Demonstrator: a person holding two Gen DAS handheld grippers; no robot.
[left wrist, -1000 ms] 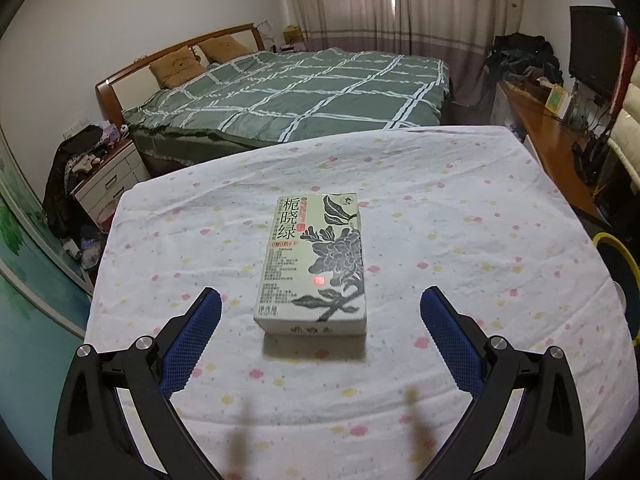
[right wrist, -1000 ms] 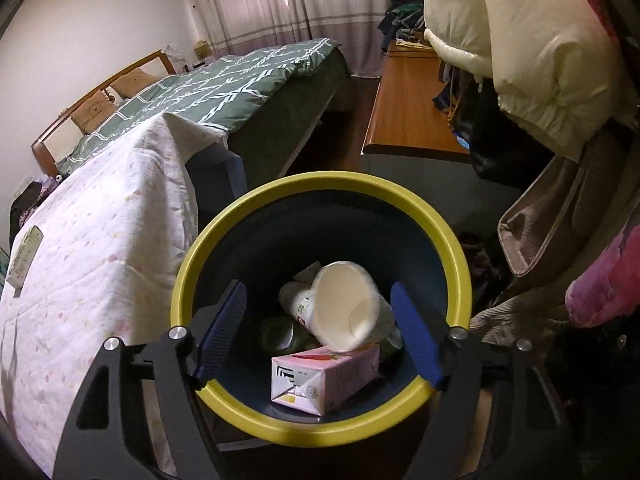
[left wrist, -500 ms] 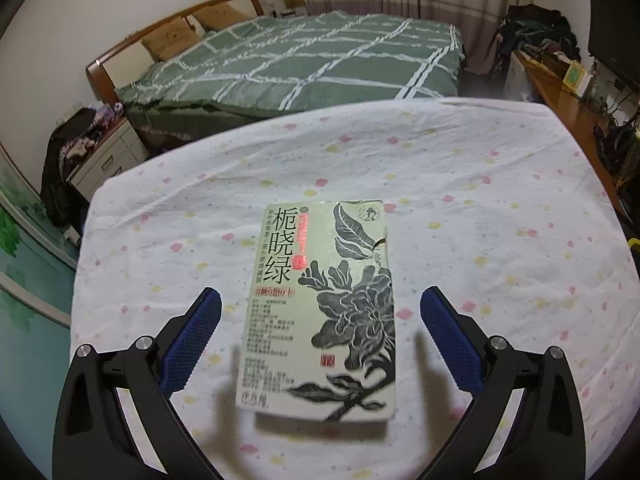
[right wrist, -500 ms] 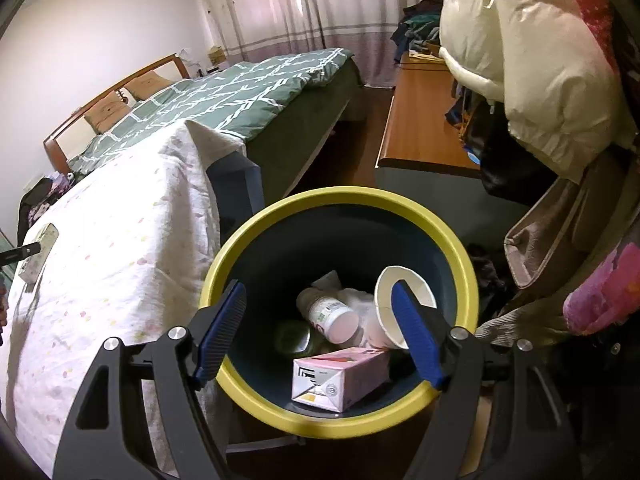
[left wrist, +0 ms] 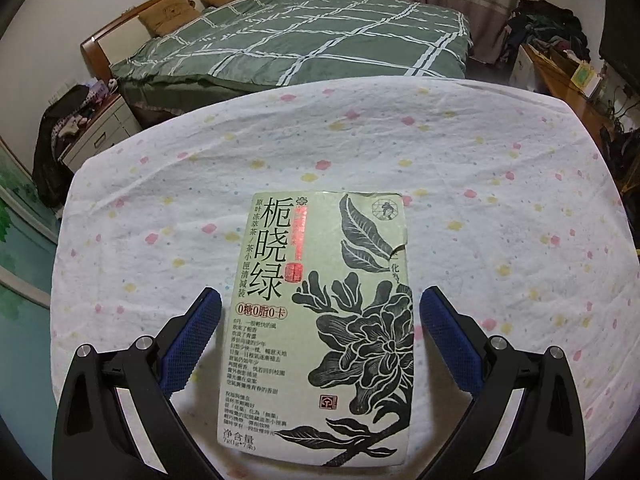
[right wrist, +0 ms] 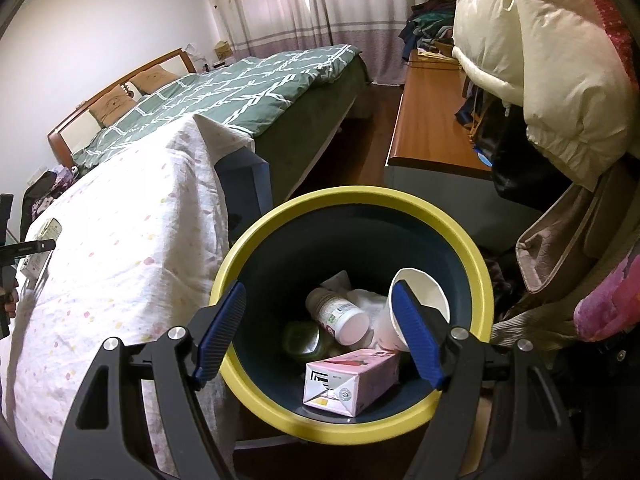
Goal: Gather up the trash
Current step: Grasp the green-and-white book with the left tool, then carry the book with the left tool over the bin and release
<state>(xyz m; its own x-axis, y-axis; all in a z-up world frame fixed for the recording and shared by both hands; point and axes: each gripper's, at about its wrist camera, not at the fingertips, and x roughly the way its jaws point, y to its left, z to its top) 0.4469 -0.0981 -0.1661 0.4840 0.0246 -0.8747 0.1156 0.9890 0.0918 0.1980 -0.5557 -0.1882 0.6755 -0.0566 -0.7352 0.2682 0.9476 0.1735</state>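
A pale green tea box (left wrist: 324,320) with black flower print lies flat on the dotted white tablecloth (left wrist: 500,184). My left gripper (left wrist: 320,312) is open, its blue fingers on either side of the box, not touching it. In the right wrist view the box (right wrist: 42,236) is small at the far left. My right gripper (right wrist: 318,304) is open and empty above the yellow-rimmed bin (right wrist: 468,248). The bin holds a pink carton (right wrist: 352,380), a white paper cup (right wrist: 416,304), a bottle (right wrist: 340,316) and a green can (right wrist: 304,338).
A green checked bed (left wrist: 304,36) stands beyond the table. A white nightstand (left wrist: 100,128) is at the left. A wooden desk (right wrist: 432,116) and hanging coats (right wrist: 540,60) are to the right of the bin. The bin stands beside the table's edge.
My left gripper has moved forward and down, so the box now lies between its fingers. My right gripper has drawn back a little from the bin; the paper cup has settled inside.
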